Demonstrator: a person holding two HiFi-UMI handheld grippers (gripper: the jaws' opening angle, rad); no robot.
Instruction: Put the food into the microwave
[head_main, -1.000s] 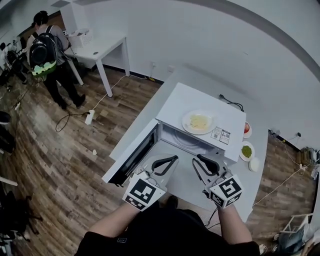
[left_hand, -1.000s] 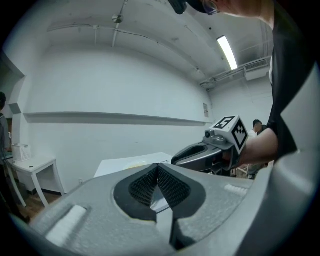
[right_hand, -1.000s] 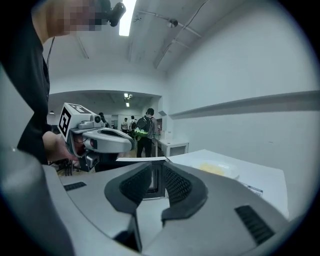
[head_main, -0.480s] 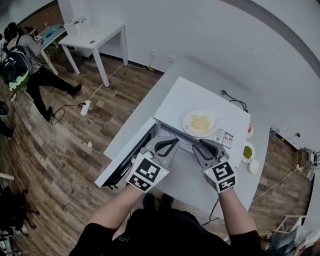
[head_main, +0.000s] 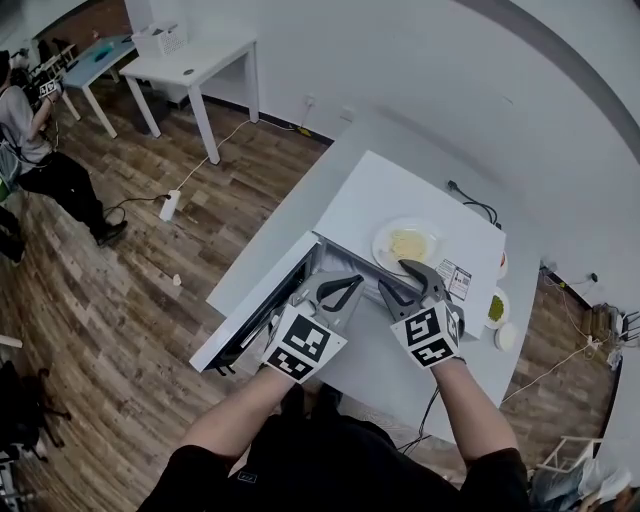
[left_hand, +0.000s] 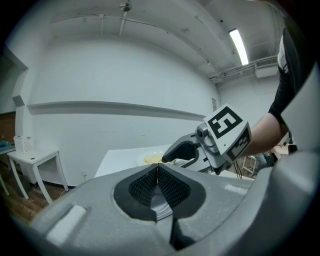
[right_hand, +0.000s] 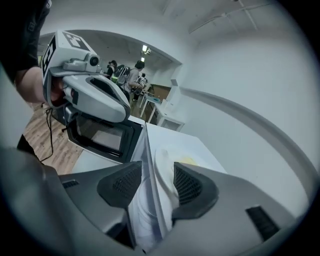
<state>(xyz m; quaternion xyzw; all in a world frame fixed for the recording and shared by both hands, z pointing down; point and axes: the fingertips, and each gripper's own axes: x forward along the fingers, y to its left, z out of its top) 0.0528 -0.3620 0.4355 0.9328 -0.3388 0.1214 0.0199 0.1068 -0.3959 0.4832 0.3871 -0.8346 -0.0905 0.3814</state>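
Note:
A white plate (head_main: 405, 243) of yellow food sits on top of the white microwave (head_main: 390, 195), whose door (head_main: 252, 318) hangs open to the left. My right gripper (head_main: 408, 282) is at the plate's near rim. In the right gripper view its jaws are opening, and the plate's rim (right_hand: 165, 172) lies between the pads (right_hand: 187, 182) without being squeezed. My left gripper (head_main: 340, 288) hovers shut and empty in front of the oven's opening, its pads (left_hand: 167, 185) meeting. From the left gripper view the plate (left_hand: 150, 159) shows behind the right gripper (left_hand: 180, 150).
To the right of the microwave stand a bowl of green food (head_main: 494, 305), a dish with something red (head_main: 501, 262) and a small white dish (head_main: 507, 336). A white desk (head_main: 195, 72) stands at the back left. A person (head_main: 30, 140) and a power strip (head_main: 168, 205) are on the wooden floor.
Both grippers moved forward toward the microwave. The right gripper rolled, opened its jaws and came to the plate's rim. The left gripper stayed shut.

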